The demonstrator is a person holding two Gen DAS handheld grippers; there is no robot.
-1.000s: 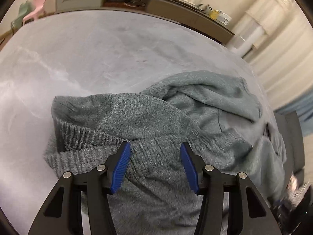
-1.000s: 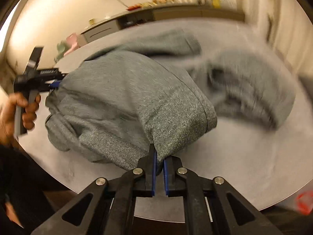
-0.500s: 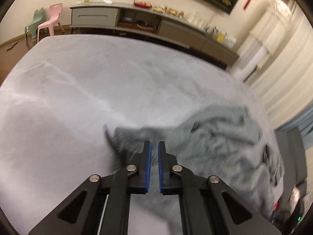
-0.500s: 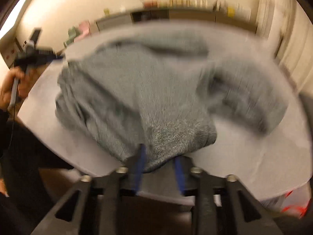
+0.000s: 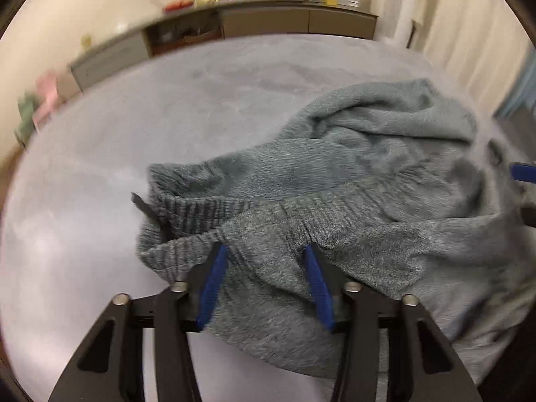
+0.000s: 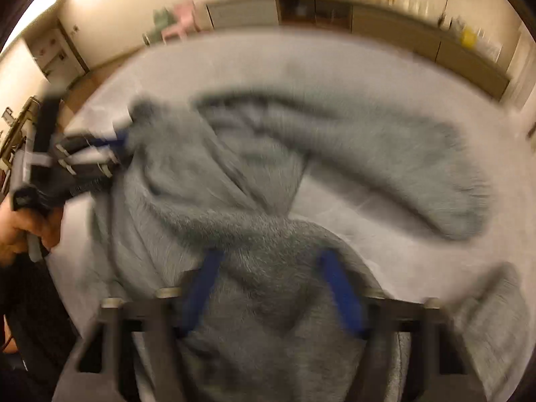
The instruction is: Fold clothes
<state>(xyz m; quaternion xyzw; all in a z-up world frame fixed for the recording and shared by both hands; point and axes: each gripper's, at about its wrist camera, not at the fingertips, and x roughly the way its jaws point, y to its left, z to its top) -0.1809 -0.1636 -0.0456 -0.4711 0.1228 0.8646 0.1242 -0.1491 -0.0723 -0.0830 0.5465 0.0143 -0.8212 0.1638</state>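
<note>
A grey knit sweater lies crumpled on the grey table, ribbed hem bunched at the left and one sleeve stretched to the right. My left gripper is open, and its blue pads straddle the hem fabric. My right gripper is open too, wide over a fold of sweater near the table's front edge. The right wrist view is blurred. In it the left gripper sits at the sweater's far left corner, held by a hand. A blue tip of the right gripper shows at the left view's right edge.
A long sideboard with small items runs along the back wall. A pink chair stands beyond the table. Pale curtains hang at the right. Bare table surface lies left of and behind the sweater.
The right gripper, shut on the sweater a second ago, has let go and stands wide open. The left gripper shut half a second ago and is open again over the hem.
</note>
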